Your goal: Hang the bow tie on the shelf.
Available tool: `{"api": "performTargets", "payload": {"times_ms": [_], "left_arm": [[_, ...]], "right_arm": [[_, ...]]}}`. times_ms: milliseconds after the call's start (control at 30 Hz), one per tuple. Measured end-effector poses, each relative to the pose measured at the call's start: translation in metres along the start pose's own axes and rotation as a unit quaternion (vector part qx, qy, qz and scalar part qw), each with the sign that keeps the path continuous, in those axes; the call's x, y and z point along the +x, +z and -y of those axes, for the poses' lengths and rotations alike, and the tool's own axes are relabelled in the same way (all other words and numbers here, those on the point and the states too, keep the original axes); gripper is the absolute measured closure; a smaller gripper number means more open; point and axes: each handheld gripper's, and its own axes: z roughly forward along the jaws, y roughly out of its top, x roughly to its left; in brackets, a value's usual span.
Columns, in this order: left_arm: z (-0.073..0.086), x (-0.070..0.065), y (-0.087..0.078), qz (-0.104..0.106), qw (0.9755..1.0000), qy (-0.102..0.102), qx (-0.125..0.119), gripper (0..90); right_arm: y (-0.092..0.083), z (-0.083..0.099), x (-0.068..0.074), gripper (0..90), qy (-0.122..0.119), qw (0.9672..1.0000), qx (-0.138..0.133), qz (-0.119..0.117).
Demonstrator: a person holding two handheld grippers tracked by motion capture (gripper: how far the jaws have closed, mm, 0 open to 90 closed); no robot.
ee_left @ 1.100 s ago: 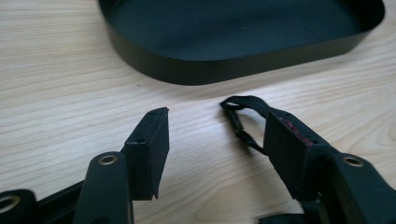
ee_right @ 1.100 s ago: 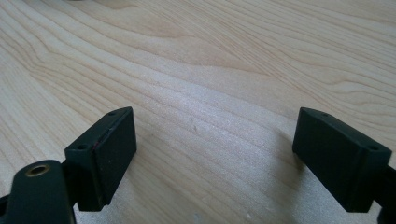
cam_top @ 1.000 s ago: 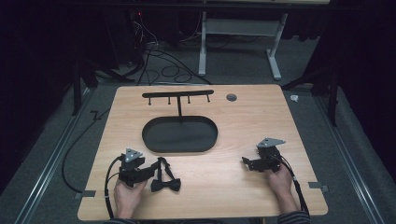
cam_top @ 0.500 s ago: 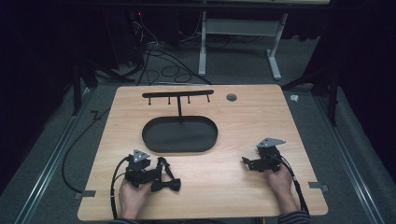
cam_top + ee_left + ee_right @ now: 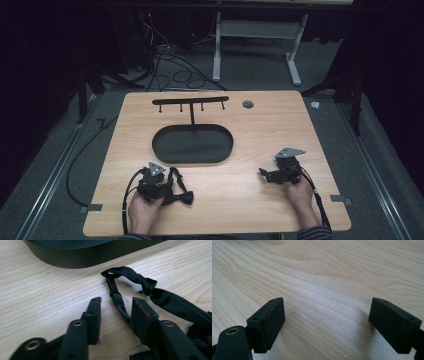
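At table's near-left – left hand-held gripper (image 5: 113, 312) jaws just closing around bow tie strap (image 5: 119, 303), not yet pinching; right hand-held gripper (image 5: 325, 325) spread, unmoved

The jaws of the left gripper (image 5: 113, 307), wide apart a second ago, are being brought closer together around the thin black strap (image 5: 119, 303) of the bow tie (image 5: 181, 198) lying on the desk. The strap is being enclosed between them, lying against one jaw while a gap is still being left on the other side. The gripper is being eased slightly toward the strap.
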Motion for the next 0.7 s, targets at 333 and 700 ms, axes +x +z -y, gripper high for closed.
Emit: {"api": "performTargets", "payload": {"times_ms": [333,700], "left_arm": [[-0.0011,-0.0026,0.0007,0.012,0.9997,0.021,0.000,88.1],[0.0011,0.0023,-0.0017,0.041,0.9988,-0.007,-0.025,89.0]], "right_arm": [[0.0000,0.0000,0.0000,14.4,0.000,1.0000,0.000,0.000],[0.0000,-0.0001,-0.0001,14.4,-0.001,1.0000,0.000,0.000]]}}
